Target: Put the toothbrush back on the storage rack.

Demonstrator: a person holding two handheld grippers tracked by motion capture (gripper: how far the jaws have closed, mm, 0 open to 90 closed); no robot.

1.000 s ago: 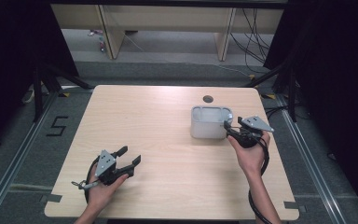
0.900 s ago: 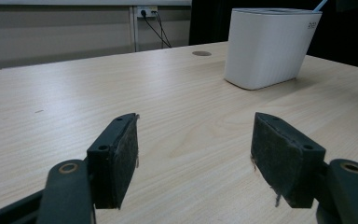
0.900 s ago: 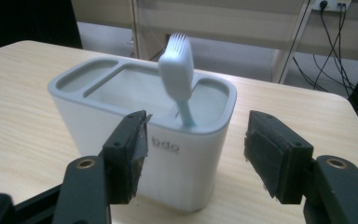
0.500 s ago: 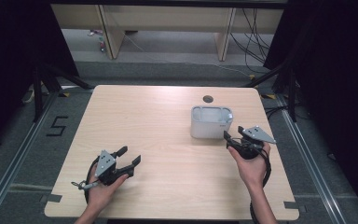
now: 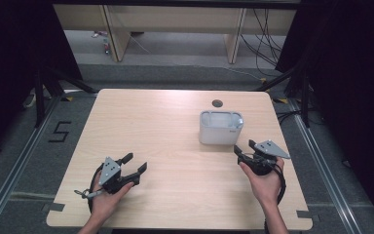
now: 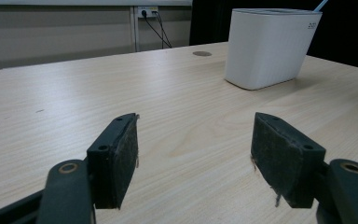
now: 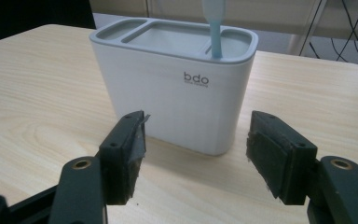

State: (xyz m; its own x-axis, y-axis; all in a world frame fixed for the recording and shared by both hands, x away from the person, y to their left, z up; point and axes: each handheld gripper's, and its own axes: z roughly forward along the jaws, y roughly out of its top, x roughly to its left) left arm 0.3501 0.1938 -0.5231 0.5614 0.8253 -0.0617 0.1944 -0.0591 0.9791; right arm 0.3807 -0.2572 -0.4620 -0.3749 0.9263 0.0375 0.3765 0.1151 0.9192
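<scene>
A white toothbrush holder (image 5: 220, 129) with a grey top stands at the table's right of middle. In the right gripper view a pale blue toothbrush handle (image 7: 213, 28) stands upright in the right slot of the holder (image 7: 177, 93). My right gripper (image 5: 243, 147) lies just in front of the holder, apart from it. Its jaws have just been opening and the right gripper (image 7: 196, 154) is open with nothing between them. My left gripper (image 5: 135, 162) rests near the front left, open and empty, pointing across the bare wood at the holder (image 6: 270, 46).
A small round hole (image 5: 217, 103) sits in the tabletop behind the holder. The light wooden table (image 5: 175, 122) has rounded corners. A "5" mark (image 5: 60, 131) is on the floor to the left, and shelf legs and cables lie beyond the far edge.
My right gripper has drawn back from beside the holder's right end toward the near edge of the table. The left gripper has stayed where it was.
</scene>
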